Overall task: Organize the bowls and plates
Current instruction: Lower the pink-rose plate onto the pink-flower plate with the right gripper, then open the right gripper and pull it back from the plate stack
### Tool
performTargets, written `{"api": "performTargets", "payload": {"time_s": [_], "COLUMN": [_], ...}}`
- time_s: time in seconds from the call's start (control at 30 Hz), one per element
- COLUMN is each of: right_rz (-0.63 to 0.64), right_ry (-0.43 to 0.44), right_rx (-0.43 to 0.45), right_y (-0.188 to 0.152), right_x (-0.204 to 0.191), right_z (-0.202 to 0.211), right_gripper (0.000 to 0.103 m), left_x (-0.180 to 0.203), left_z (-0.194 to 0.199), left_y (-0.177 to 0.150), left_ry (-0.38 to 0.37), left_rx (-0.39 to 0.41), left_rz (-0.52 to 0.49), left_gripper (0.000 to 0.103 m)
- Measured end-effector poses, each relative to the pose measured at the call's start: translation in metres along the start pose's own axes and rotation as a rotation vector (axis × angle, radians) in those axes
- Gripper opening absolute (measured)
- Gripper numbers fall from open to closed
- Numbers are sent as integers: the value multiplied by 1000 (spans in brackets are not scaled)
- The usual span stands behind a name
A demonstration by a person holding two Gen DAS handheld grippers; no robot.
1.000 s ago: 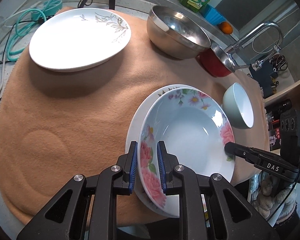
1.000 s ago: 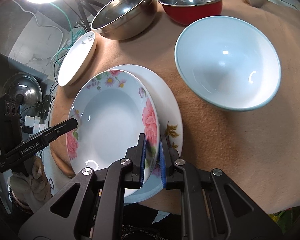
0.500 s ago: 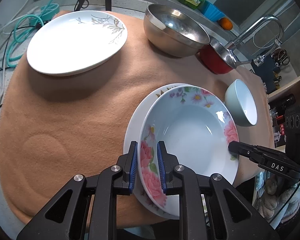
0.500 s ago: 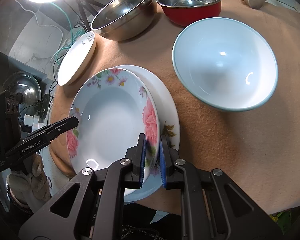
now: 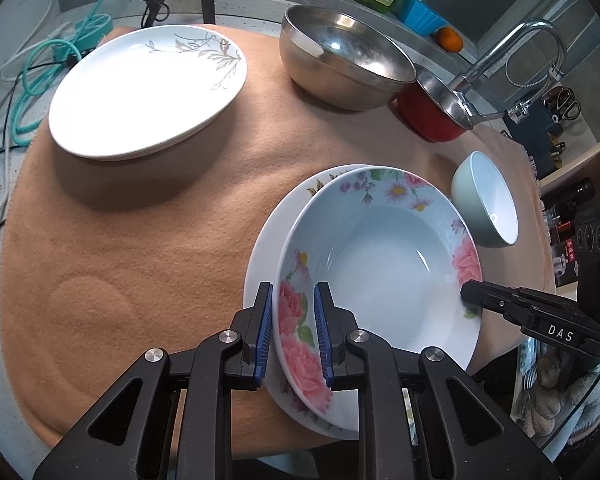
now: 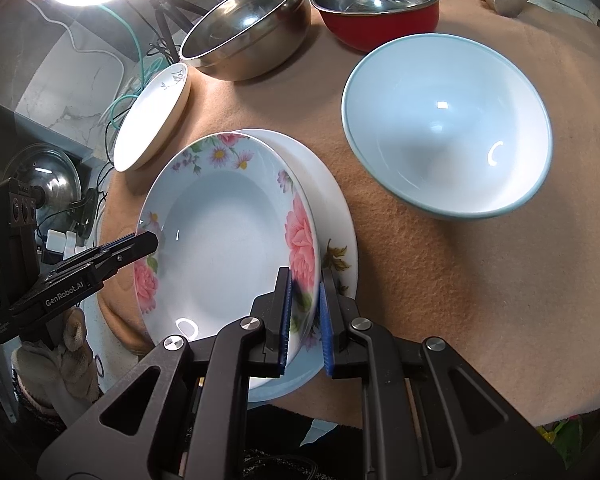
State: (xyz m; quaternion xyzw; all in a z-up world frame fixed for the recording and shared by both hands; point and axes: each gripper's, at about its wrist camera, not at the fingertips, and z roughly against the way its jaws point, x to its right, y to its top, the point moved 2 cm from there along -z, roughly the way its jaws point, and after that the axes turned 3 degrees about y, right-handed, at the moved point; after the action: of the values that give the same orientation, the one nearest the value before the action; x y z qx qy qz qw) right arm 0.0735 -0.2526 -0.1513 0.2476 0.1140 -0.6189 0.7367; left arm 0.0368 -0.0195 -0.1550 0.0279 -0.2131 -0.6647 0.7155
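Surface: tan felt cloth [image 5: 148, 208] | Item: floral-rimmed ceramic deep plate [image 5: 380, 264], over plain white plate [image 5: 264, 248] | left gripper [image 5: 290, 332], right gripper [image 6: 305, 322]: jaws clamped on opposite rims | Handling: rigid, glazed, slippery, breakable; grip rim only.

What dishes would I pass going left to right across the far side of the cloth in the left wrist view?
White plate with grey leaf print → stainless steel bowl → red bowl with steel inside → pale green bowl with white inside, which sits nearer than the others.
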Motion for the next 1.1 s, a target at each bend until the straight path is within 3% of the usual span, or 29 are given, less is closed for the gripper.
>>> {"api": "performTargets", "payload": {"time_s": [0.33, 1.1], "right_rz": [5, 134], "right_ry": [-8, -128], "right_rx": [2, -23], "right_y": [-1, -3], "right_x": [0, -13], "right_z": [-1, 2], "right_gripper": [13, 15], "left_x": [3, 7], "left_z": [-1, -1], "left_y": [0, -1], "left_ry": [25, 59], "left_rx": [6, 10], "left_rz": [-23, -58], "left_gripper": [18, 18]}}
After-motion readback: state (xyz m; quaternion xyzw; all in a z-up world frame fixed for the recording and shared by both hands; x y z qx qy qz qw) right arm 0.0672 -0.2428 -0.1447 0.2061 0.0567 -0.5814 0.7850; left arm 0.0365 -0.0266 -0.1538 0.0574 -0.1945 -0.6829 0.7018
